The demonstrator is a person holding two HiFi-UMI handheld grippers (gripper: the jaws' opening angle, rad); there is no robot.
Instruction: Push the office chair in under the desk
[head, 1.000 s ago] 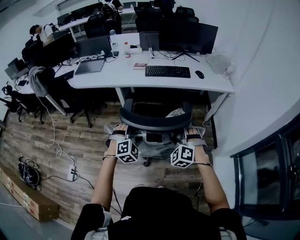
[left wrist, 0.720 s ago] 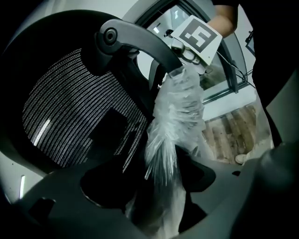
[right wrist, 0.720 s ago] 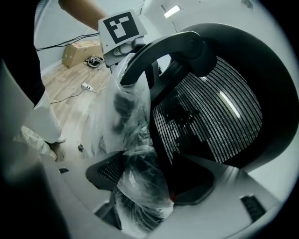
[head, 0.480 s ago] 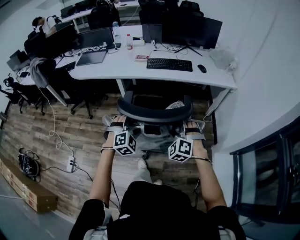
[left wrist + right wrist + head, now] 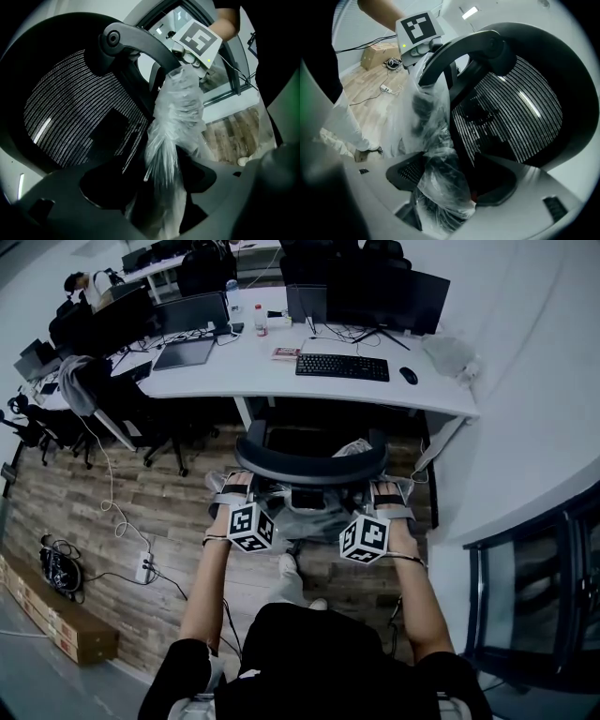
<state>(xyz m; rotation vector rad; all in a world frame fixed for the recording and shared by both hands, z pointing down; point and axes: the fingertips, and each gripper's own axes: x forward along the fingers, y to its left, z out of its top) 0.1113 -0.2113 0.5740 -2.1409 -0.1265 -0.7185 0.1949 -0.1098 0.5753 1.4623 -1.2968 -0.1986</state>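
Note:
The black mesh office chair (image 5: 309, 465) stands at the white desk (image 5: 253, 376), its seat partly under the desk's edge. Clear plastic wraps its armrests. My left gripper (image 5: 232, 488) holds the left armrest and my right gripper (image 5: 386, 493) the right one. In the left gripper view the jaws (image 5: 154, 187) close round the plastic-wrapped armrest (image 5: 176, 122), with the mesh back (image 5: 79, 117) beside it. The right gripper view shows the same: jaws (image 5: 445, 187) shut on the wrapped armrest (image 5: 436, 140) next to the mesh back (image 5: 511, 122).
A keyboard (image 5: 342, 367), mouse (image 5: 408, 375), monitors (image 5: 384, 296) and a laptop (image 5: 192, 315) are on the desk. Other chairs (image 5: 112, 409) stand to the left. Cables and a power strip (image 5: 142, 568) lie on the wooden floor, with a cardboard box (image 5: 56, 620) at the far left. A wall runs close on the right.
The chair has rolled a little toward the desk with both grippers still on its armrests. The person has stepped forward behind it; a foot now shows.

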